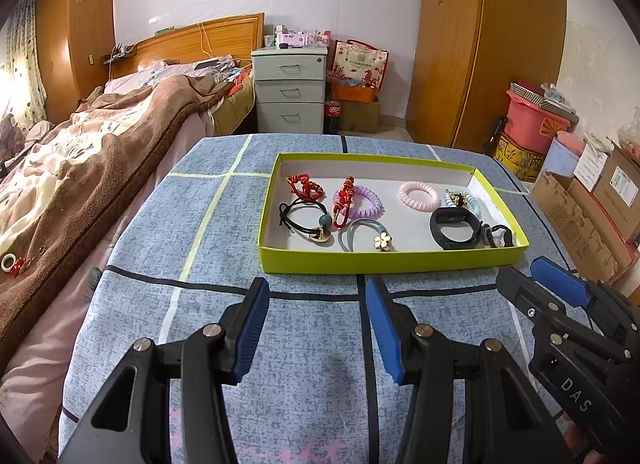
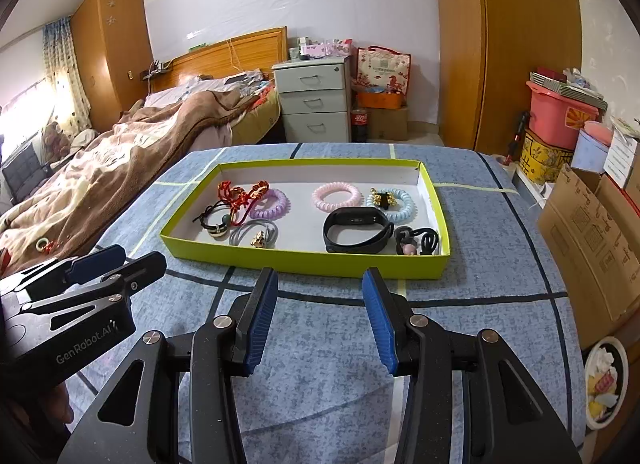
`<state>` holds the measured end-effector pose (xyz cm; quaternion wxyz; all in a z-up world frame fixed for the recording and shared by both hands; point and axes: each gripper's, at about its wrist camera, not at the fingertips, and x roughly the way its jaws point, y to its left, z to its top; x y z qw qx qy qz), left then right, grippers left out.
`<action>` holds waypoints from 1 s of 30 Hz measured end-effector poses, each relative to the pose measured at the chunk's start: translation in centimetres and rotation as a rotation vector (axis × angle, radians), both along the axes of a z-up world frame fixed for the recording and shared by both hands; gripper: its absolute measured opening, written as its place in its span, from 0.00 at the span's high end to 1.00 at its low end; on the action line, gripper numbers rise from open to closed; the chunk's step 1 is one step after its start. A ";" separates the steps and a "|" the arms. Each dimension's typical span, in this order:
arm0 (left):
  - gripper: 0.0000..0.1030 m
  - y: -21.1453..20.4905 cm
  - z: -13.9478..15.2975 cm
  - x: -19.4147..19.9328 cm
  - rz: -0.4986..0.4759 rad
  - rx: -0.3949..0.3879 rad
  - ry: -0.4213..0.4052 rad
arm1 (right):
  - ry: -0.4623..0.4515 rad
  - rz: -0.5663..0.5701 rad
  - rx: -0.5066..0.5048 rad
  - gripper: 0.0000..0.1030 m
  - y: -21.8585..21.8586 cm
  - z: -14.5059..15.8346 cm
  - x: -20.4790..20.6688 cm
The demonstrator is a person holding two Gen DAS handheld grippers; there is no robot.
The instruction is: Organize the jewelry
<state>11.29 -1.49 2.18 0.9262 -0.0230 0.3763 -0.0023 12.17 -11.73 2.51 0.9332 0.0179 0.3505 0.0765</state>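
A shallow yellow-green box point(image 1: 384, 260) point(image 2: 304, 258) lies on the blue checked cloth. Inside it are red knotted cords point(image 1: 306, 186), a black hair tie with a bead point(image 1: 304, 218), a purple coil tie point(image 1: 366, 202), a grey tie with a flower point(image 1: 364, 234), a pink coil tie point(image 1: 418, 196) point(image 2: 337, 196), a pale blue coil tie point(image 2: 394, 202) and a black wristband point(image 1: 456, 228) point(image 2: 356, 230). My left gripper point(image 1: 316, 284) hovers open just short of the box's near wall, nothing between its fingers. My right gripper point(image 2: 320, 276) is likewise open and empty, beside the left.
A bed with a brown blanket point(image 1: 100, 152) runs along the left; a small bead ring and red charm point(image 1: 12, 264) lie on it. Cardboard boxes point(image 2: 592, 248) and bins stand to the right. A grey drawer unit point(image 1: 290, 88) and wardrobe are beyond the table.
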 end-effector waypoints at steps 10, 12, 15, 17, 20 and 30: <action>0.49 -0.1 -0.1 0.0 -0.004 -0.001 0.007 | 0.005 -0.003 0.000 0.56 0.0 -0.1 -0.1; 0.49 -0.2 -0.2 -0.1 -0.006 -0.003 0.007 | 0.005 -0.002 0.003 0.56 0.1 -0.1 -0.3; 0.49 -0.2 -0.1 -0.1 -0.004 0.002 0.007 | 0.003 -0.003 0.003 0.56 0.0 -0.1 -0.3; 0.49 -0.2 -0.1 -0.1 -0.004 0.000 0.008 | 0.003 -0.005 0.006 0.56 0.0 -0.1 -0.4; 0.49 -0.3 -0.2 0.0 -0.004 0.003 0.010 | 0.006 -0.004 0.005 0.56 0.0 -0.2 -0.4; 0.49 -0.7 -0.3 0.0 -0.013 0.012 0.012 | 0.010 -0.007 0.006 0.56 -0.2 -0.2 -0.5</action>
